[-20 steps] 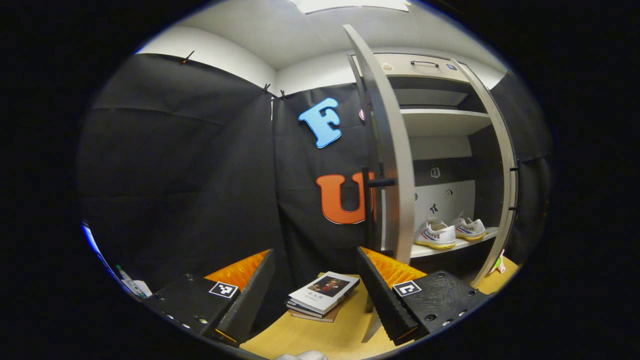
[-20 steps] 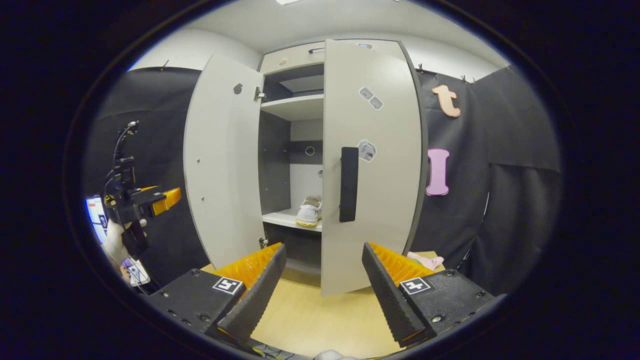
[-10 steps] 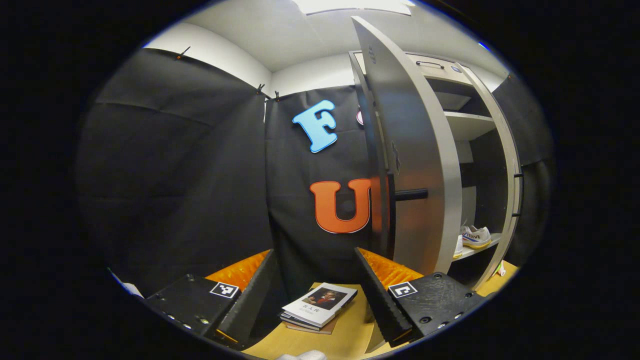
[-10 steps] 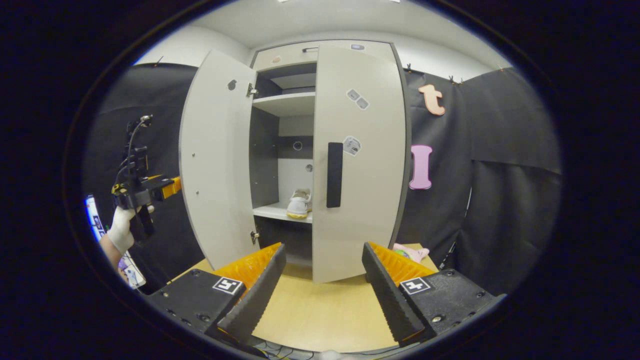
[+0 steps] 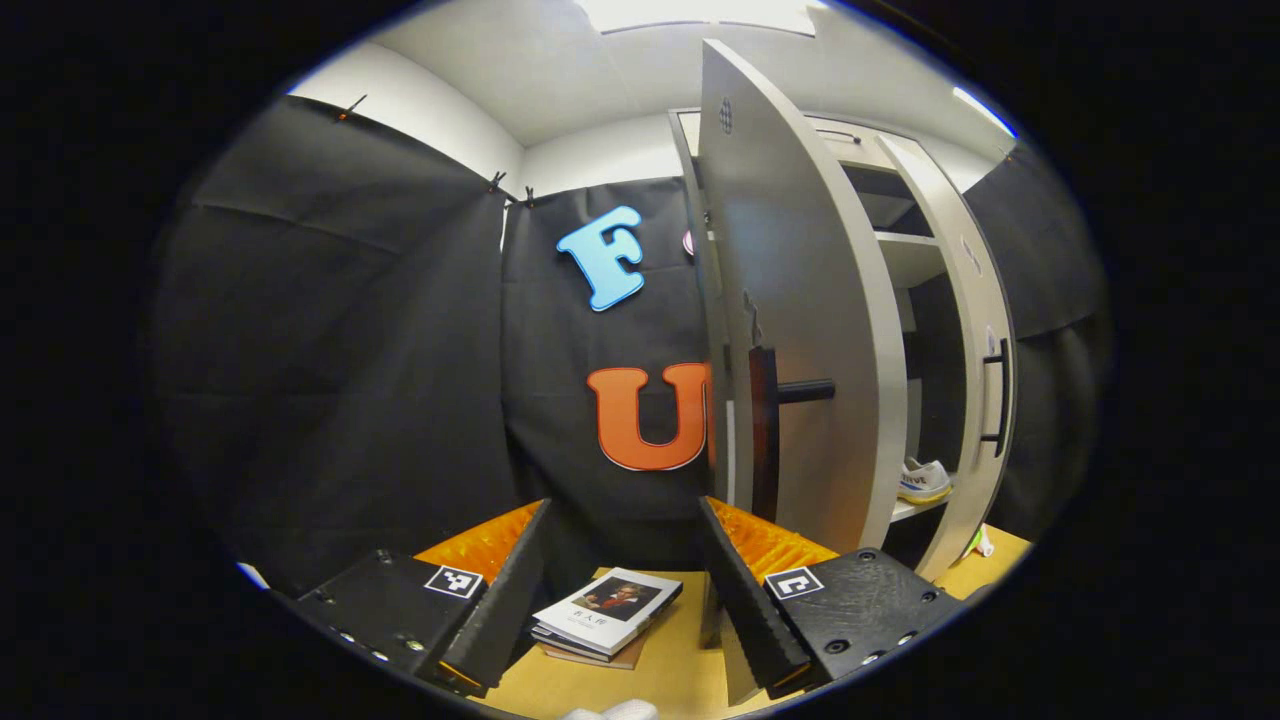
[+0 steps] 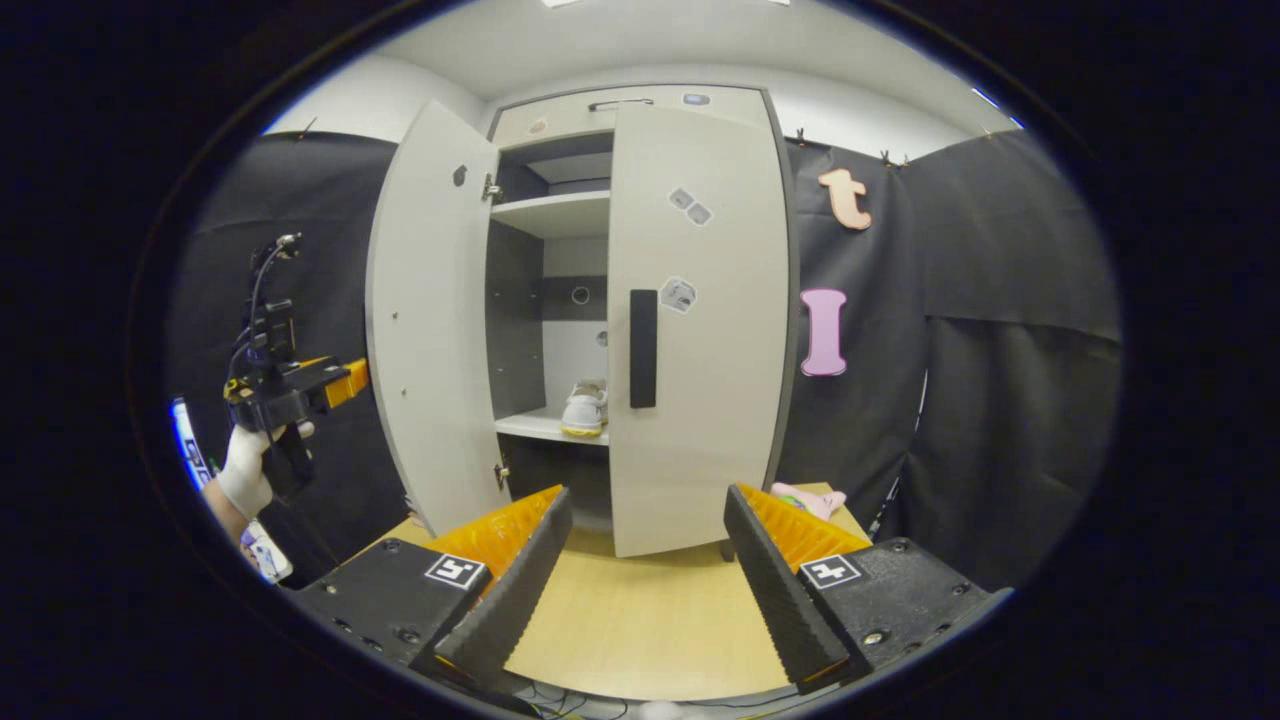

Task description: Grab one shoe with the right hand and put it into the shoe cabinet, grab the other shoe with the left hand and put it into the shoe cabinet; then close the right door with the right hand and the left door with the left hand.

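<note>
The grey shoe cabinet (image 6: 640,105) stands at the back of the wooden table. Its right door (image 6: 700,400) lies across the front, black handle (image 6: 643,348) facing me. The left door (image 6: 430,320) stands wide open. Through the gap a white shoe (image 6: 583,408) sits on the lower shelf. My right gripper (image 6: 645,570) is open and empty, back from the cabinet. A gloved hand holds my left gripper (image 6: 345,378) to the left of the open door. In the left gripper view, my left gripper (image 5: 620,590) is open beside the left door (image 5: 810,300), a shoe (image 5: 925,480) past it.
Stacked books (image 5: 605,612) lie on the table (image 6: 640,620) beside the left door, between my left fingers. A pink object (image 6: 810,497) rests at the cabinet's right foot. Black cloth walls close in on both sides.
The right door has swung from partly open to across the cabinet front, and my right gripper has drawn back. The left gripper has turned so more of the left door's face shows.
</note>
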Tool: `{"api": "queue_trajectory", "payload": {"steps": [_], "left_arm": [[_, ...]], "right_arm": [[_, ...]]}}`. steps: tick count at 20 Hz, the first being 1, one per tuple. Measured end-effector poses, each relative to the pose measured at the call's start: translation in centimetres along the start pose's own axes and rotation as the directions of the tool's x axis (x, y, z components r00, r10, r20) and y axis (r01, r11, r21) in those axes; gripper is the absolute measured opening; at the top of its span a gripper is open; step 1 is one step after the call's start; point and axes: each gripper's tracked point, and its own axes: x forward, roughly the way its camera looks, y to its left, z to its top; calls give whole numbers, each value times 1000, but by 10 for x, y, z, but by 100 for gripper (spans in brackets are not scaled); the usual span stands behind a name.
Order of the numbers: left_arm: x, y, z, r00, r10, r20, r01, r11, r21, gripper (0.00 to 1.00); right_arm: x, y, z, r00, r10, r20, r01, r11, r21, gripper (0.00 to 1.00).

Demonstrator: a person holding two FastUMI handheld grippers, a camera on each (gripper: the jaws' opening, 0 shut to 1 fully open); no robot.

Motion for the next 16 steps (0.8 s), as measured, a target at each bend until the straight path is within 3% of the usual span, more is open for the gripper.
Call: {"api": "queue_trajectory", "payload": {"steps": [10,13,16], "left_arm": [[10,-113,5,990,-139,-21,138,990,-17,87],[8,-136,2,989,-145,-40,144,989,-26,100],[-2,-146,-2,989,-134,-59,133,991,-9,96]], "right_arm": [[-5,-50,0,1000,9,-7,-9,1000,-2,99],[-8,-64,2,1000,22,-1,-22,1000,-2,100],[-5,-78,5,999,34,6,-34,999,8,100]]}}
